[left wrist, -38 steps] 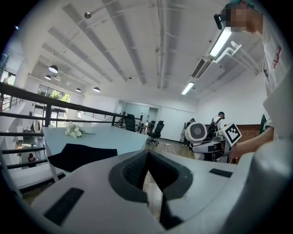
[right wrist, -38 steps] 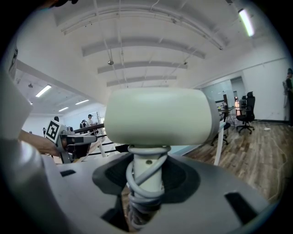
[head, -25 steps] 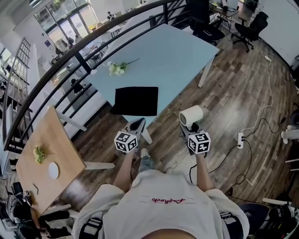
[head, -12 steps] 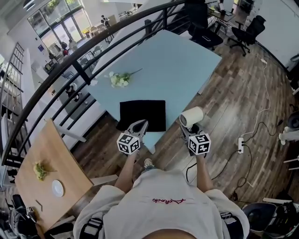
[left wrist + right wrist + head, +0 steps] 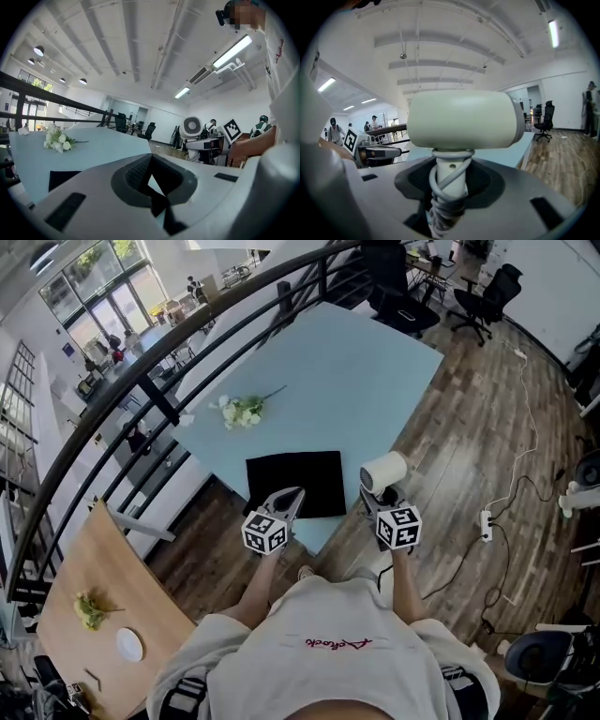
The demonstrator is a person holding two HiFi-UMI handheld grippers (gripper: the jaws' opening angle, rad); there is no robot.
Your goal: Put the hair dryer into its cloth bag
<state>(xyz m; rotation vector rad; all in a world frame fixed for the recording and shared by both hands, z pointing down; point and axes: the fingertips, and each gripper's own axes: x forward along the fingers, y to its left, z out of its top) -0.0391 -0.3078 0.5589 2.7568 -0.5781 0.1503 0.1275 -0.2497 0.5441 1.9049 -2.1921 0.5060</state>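
Currently: right gripper point(image 5: 380, 501), jaws part-open, clamping hair dryer point(image 5: 384, 470) by its handle; left gripper point(image 5: 292, 493), jaws together, empty. Risk: cloth bag point(image 5: 295, 482) lies flat; dryer may snag.

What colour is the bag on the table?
Black. The cloth bag shows best in the head view.
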